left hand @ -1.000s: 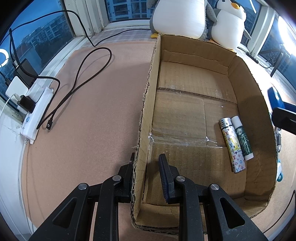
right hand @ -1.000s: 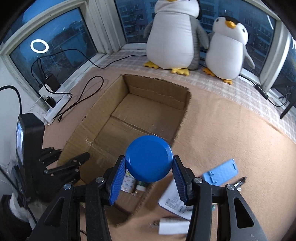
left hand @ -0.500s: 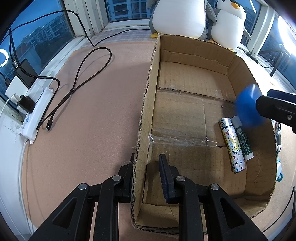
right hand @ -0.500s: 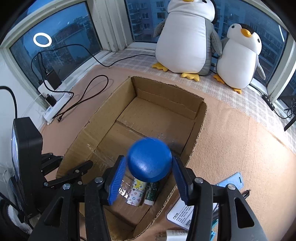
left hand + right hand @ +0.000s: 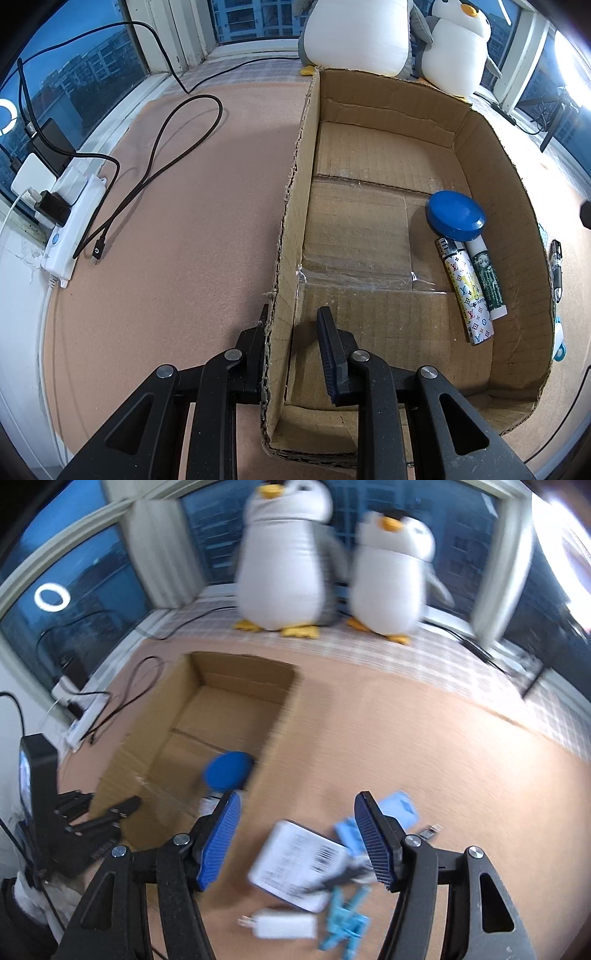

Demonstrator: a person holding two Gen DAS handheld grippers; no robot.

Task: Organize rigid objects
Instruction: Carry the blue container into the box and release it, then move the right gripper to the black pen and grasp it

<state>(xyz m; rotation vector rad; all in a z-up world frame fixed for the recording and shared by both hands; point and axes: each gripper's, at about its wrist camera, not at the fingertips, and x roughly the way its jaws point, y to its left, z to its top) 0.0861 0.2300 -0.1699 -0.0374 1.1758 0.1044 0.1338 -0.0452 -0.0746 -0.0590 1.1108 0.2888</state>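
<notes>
So the blue lid (image 5: 455,215) is out of the right gripper (image 5: 297,840) now; its jaws have just been opening, empty. Lid sits in the box (image 5: 495,155), touching the lighter (image 5: 466,291) and tube (image 5: 487,277). Left gripper (image 5: 291,347) stays clamped on the box's left wall.

Dim blue dusk, bright lamp glare upper right, fisheye bending at edges, right wrist view motion-blurred, left sharp
</notes>
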